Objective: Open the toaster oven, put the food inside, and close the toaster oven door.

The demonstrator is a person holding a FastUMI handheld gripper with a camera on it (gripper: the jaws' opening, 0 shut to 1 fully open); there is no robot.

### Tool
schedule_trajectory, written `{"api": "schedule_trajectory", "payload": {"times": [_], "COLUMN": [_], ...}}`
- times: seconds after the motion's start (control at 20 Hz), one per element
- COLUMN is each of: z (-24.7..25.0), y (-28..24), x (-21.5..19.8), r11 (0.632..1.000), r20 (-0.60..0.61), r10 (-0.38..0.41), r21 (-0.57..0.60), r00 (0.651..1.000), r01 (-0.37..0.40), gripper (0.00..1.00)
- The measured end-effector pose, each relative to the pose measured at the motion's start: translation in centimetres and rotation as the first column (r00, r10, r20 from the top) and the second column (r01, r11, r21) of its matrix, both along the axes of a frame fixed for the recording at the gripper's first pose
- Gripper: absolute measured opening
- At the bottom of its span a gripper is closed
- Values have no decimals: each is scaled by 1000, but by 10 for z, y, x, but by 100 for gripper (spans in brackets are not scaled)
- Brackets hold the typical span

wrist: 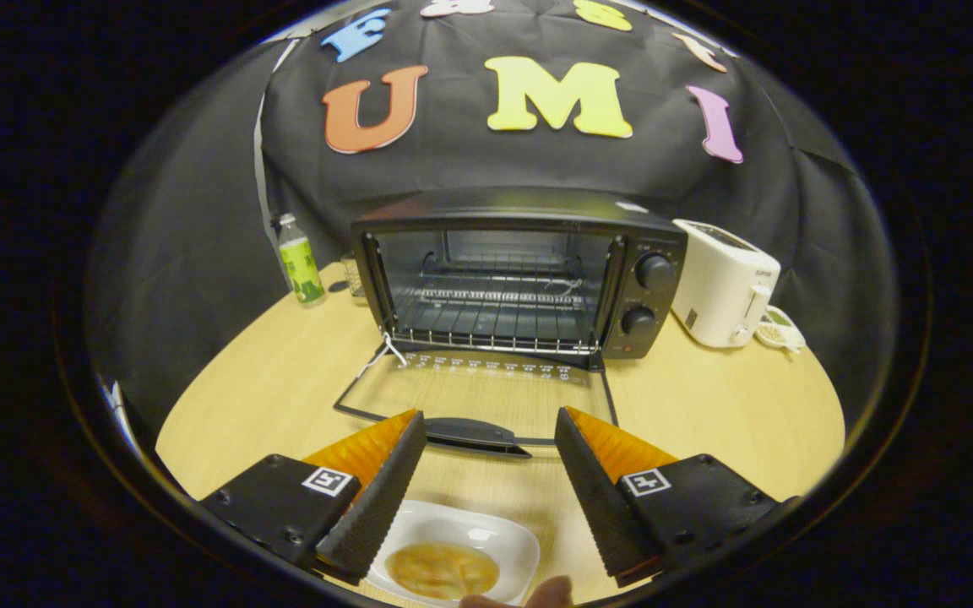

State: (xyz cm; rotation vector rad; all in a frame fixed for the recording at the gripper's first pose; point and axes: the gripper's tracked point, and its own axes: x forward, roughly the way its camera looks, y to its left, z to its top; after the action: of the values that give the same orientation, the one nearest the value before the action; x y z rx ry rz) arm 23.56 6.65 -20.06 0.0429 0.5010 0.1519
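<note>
gripper (491, 439) fingers spread wide apart, nothing clamped between them. they hang over the light wooden counter (284, 380), pointing at the oven.

black toaster oven (520, 274) sits at the back of the counter, straight ahead beyond the fingers. its glass door (478, 397) is fully dropped open, lying flat on the counter, dark handle (474, 435) at the near edge just ahead of the fingertips. wire rack (495, 317) visible inside, cavity looks bare otherwise. two round black knobs (654, 273) stacked on the oven's right panel.

white rectangular dish (486, 536) with a yellowish-brown food portion (443, 570) sits on the counter close in, between and below the fingers, nearer the left one. not in the oven. a fingertip (550, 593) of a person shows at the dish's near edge.

clear plastic bottle with green label (301, 262) stands left of the oven, a small glass (354, 277) between them. white pop-up toaster (725, 283) right of the oven, a small white dish (780, 329) just beside it.
</note>
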Motion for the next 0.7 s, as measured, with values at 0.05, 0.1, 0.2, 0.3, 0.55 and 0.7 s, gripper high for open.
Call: {"api": "schedule_trajectory", "payload": {"times": [0.05, 0.1, 0.2, 0.3, 0.55, 0.7], "z": [15, 28, 50, 58, 38, 15], "y": [-1, -4, -9, -16, -25, -19], "x": [-10, -19, -42, -70, -122, -142], "r11": [1000, 999, 998, 996, 997, 998], "r20": [41, 84, 167, 233, 286, 293], "r10": [5, 4, -5, -19, -24, -18], "r21": [15, 31, 66, 89, 77, 59], "r00": [999, 996, 986, 972, 958, 956], "r01": [-6, -7, -6, -2, 2, 1], "gripper": [100, 100, 100, 100, 100, 100]}}
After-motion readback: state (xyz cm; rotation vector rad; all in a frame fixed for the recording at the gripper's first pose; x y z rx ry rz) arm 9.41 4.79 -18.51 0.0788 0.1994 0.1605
